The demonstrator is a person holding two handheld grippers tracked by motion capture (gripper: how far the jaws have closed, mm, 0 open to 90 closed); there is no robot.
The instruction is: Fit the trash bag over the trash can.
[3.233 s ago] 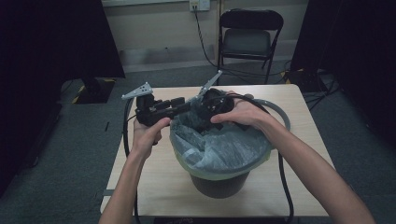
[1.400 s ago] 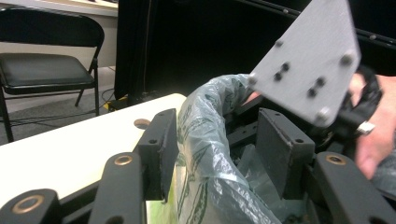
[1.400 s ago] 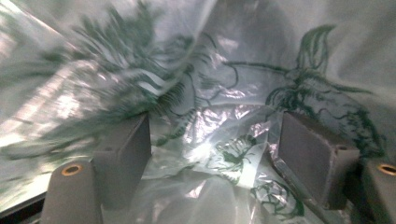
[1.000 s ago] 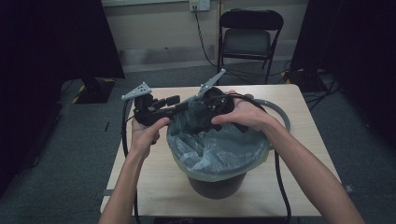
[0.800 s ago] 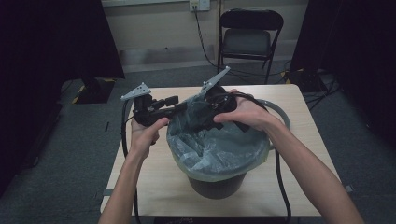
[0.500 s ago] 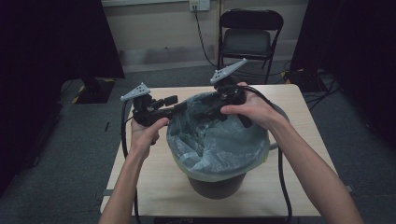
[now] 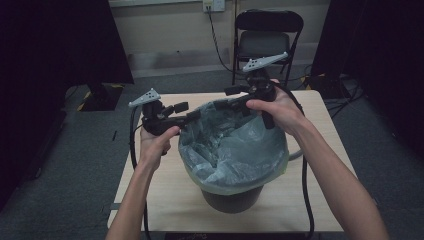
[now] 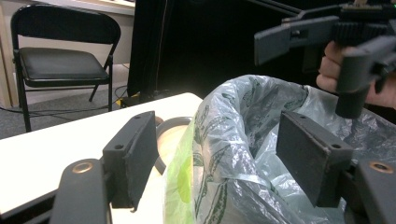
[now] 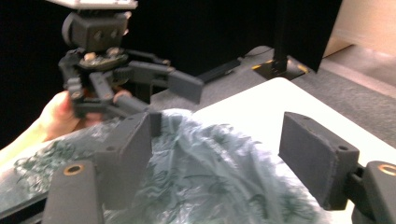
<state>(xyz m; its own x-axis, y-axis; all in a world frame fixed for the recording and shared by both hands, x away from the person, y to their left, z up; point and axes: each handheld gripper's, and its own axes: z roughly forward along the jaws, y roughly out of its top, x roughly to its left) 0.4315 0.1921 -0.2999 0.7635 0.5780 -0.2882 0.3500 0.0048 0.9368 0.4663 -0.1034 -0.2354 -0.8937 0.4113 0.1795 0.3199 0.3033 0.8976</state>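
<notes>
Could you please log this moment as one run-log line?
left gripper: open, fingers astride rim of translucent grey plastic bin liner | right gripper: open above liner | black round bin: lined

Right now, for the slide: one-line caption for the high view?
Two handheld grippers, left gripper and right gripper, open at the rim of a bag-lined bin on a wooden table.

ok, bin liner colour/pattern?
The bin liner is translucent grey-green with a dark leaf print, clearest in the left gripper view.
</notes>
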